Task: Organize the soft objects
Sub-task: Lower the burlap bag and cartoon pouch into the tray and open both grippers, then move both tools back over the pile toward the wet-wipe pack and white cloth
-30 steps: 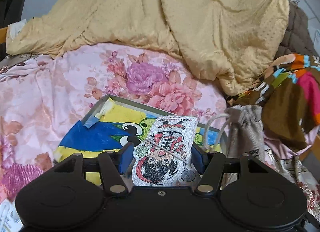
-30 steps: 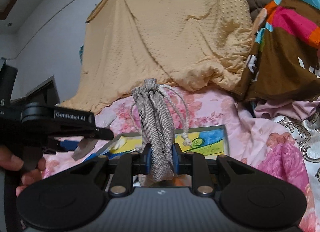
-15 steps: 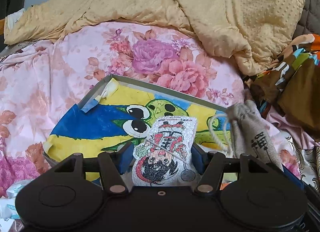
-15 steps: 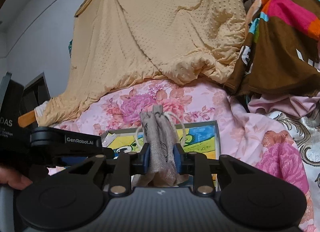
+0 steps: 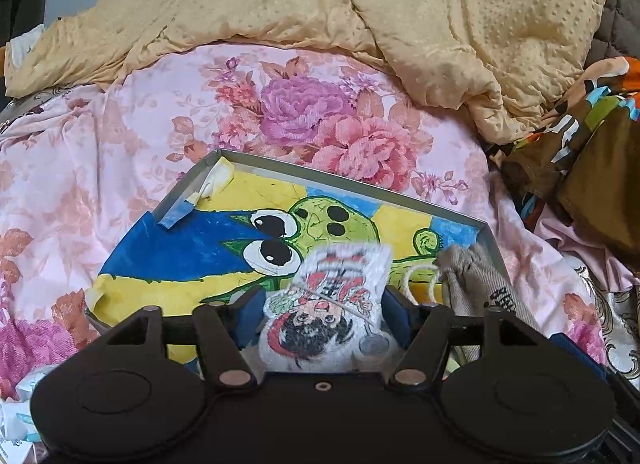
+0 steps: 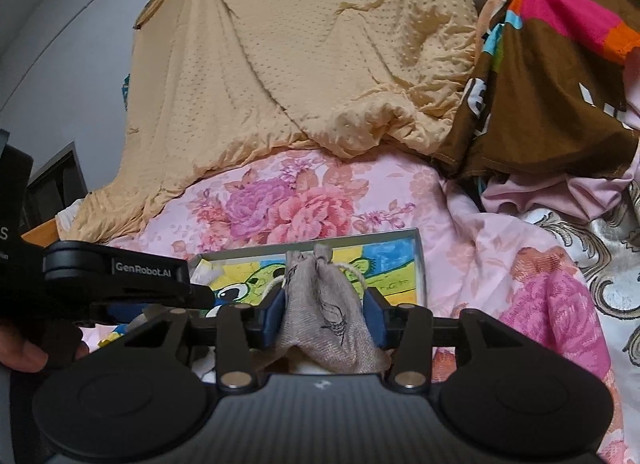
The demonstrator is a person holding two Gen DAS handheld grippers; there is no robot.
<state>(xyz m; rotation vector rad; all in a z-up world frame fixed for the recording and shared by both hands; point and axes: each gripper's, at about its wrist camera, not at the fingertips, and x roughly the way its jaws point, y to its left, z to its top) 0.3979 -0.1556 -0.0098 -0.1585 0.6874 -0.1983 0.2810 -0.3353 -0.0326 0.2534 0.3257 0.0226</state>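
Note:
A white pouch with a cartoon figure (image 5: 340,280) lies between the blue pads of my left gripper (image 5: 322,308), over a metal tray (image 5: 360,183) lined with a frog drawing. The jaws are opening, and a gap shows on each side of the pouch. A grey drawstring bag (image 6: 328,316) slumps between the pads of my right gripper (image 6: 326,304), whose jaws are opening too; the right pad stands clear of the cloth. That bag (image 5: 476,284) rests at the tray's right end in the left wrist view. The left gripper's black body (image 6: 120,280) shows at the left of the right wrist view.
The tray (image 6: 360,234) sits on a pink floral sheet (image 5: 80,163). A bulky tan quilt (image 5: 400,23) is heaped behind it and a brown multicoloured blanket (image 6: 560,63) to the right. A person's hand (image 6: 20,352) holds the left gripper. White packaging (image 5: 24,396) lies at lower left.
The right gripper lowered the upright grey bag onto the tray and its jaws spread apart. The left gripper moved down over the tray with the pouch and its jaws widened a little.

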